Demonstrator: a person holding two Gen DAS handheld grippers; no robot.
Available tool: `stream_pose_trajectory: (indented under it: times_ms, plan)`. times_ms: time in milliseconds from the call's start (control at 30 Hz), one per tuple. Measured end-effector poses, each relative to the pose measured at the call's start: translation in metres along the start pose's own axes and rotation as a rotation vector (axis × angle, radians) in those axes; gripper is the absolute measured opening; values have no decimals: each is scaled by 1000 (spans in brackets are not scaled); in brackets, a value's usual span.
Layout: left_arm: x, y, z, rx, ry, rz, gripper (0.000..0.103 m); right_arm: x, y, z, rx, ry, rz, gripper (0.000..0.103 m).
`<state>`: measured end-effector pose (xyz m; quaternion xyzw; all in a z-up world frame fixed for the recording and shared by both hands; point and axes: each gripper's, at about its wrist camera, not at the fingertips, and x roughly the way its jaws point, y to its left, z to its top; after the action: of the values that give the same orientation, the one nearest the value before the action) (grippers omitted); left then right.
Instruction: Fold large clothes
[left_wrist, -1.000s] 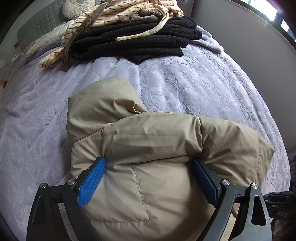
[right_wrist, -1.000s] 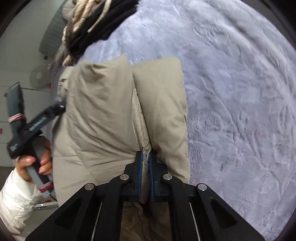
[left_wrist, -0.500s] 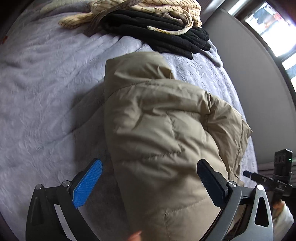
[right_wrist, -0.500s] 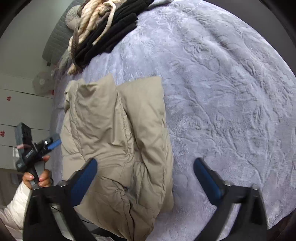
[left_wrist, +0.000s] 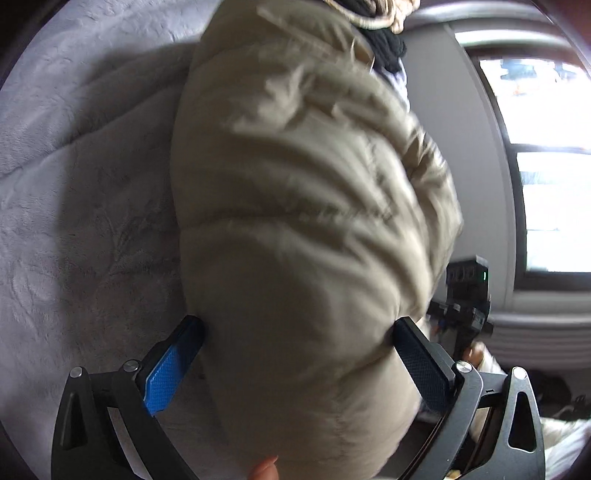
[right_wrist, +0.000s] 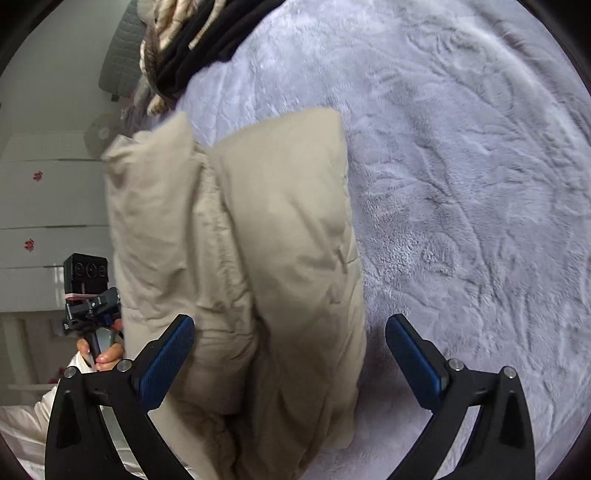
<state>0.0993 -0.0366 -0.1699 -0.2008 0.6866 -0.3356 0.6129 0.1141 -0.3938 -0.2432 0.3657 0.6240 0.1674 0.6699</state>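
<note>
Beige puffer jacket (left_wrist: 314, 229) sits folded on the bed (right_wrist: 461, 184), bulging between the left hand-held gripper (left_wrist: 299, 354) jaws; right hand-held gripper (right_wrist: 291, 354) also wide, empty. Press the bundle flat, avoid snagging

1. The beige puffer jacket (right_wrist: 258, 266) is a padded, quilted garment of matte tan cloth, creased and puffy, with stitched seams across its panels.
2. It lies folded into a thick, long bundle on the pale lavender bed cover (right_wrist: 461, 184), near the cover's left side in the right wrist view.
3. In that view two padded layers lie side by side along its length, meeting at a lengthwise fold line (right_wrist: 218, 221).
4. The far end shows blunt, squared corners, one on each layer.
5. In the left wrist view the jacket (left_wrist: 306, 221) is motion-blurred and bulges as one rounded mass.
</note>
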Motion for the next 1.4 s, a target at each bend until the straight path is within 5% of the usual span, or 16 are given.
stream_pose_trajectory:
  times_ms: [267, 467, 633, 700, 900, 1167, 1400]
  plan:
    - [25, 13, 2, -21, 24, -69, 103, 40, -7, 21, 22, 84, 178, 103]
    - [46, 16, 5, -34, 41, -79, 103, 54, -5, 29, 42, 81, 187, 103]
    - [55, -4, 3, -32, 24, -4, 103, 52, -5, 23, 96, 51, 174, 102]
    - [55, -17, 0, -16, 6, 45, 103, 53, 1, 22, 104, 47, 209, 82]
    - [57, -59, -10, 63, -59, 166, 100, 41, 26, 11, 59, 5, 190, 58]
    - [41, -95, -29, 174, -128, 212, 100, 39, 74, -3, -19, -23, 193, 57]
    - [12, -81, -24, 179, -166, 201, 100, 49, 126, -9, -64, -54, 203, 57]
